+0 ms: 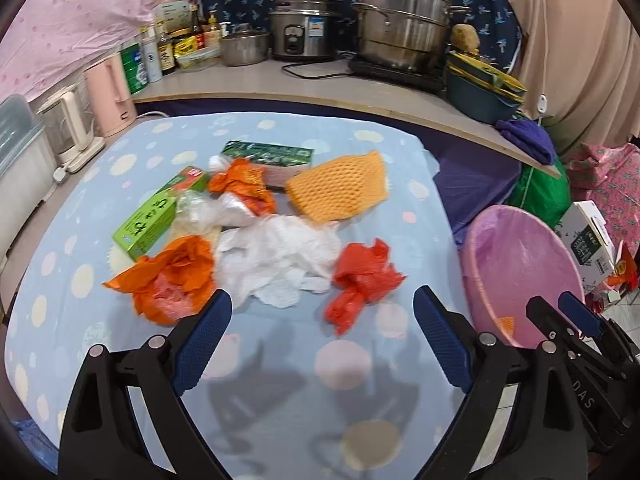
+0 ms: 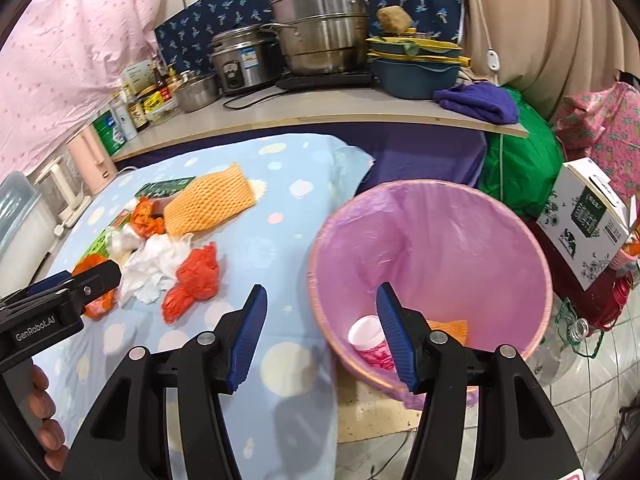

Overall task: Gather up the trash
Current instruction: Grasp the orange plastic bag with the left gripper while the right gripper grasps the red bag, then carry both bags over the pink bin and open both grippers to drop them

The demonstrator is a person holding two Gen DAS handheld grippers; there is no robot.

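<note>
Hanging low over the blue spotted desk (image 1: 280,400), the left claw (image 1: 322,316) has its 2 blue fingers wide apart and holds nothing. Over by the desk edge, the right claw (image 2: 322,312) is spread apart too and holds nothing, with 1 finger over the cloth and 1 over the pink bin (image 2: 536,280).

Just past the left claw lies the trash. Nearest on the left side is a crumpled orange bag (image 1: 168,276), almost touching the left finger. In the middle sits a heap of white tissue (image 1: 280,260). On the right side is a scrunched red bag (image 1: 360,280). These 3 look very light and soft, so they should squash flat when pinched. A good place to grab looks like a thick bunched part, like the twisted tail of the red bag.

A bit farther back lie a green box (image 1: 146,224) and an orange foam net (image 1: 340,190). The box looks stiff and may slip, so grab it across its thin sides. The net looks squishy and easy to pinch at an edge.

Inside the bin, a paper cup (image 2: 366,334) and an orange scrap (image 2: 452,328) lie at the bottom. The bin stands just beside the desk
</note>
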